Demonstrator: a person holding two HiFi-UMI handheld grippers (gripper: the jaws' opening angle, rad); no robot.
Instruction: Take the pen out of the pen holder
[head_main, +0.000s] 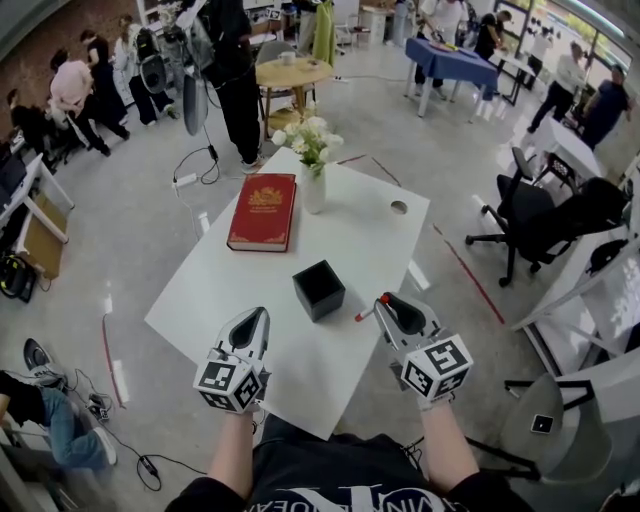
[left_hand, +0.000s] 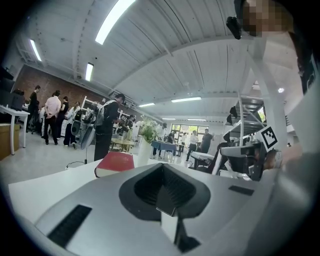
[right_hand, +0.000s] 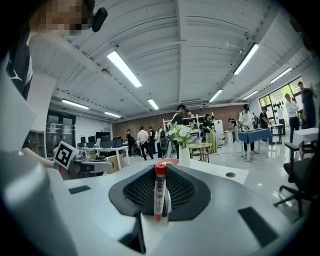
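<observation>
The black square pen holder (head_main: 319, 290) stands on the white table (head_main: 215, 290), between and just ahead of my two grippers. My right gripper (head_main: 383, 300) is right of the holder and shut on a red-capped pen (head_main: 362, 314), which sticks out to the left, clear of the holder. In the right gripper view the pen (right_hand: 159, 192) stands upright between the pads, red cap at the top. My left gripper (head_main: 258, 314) hovers left of the holder over the table's near part, jaws together with nothing in them. Neither gripper view shows the holder.
A red book (head_main: 264, 211) lies at the table's far left, with a white vase of flowers (head_main: 313, 187) beside it and a round cable hole (head_main: 399, 207) at the far right. Office chairs (head_main: 535, 225) stand to the right; people and tables fill the room behind.
</observation>
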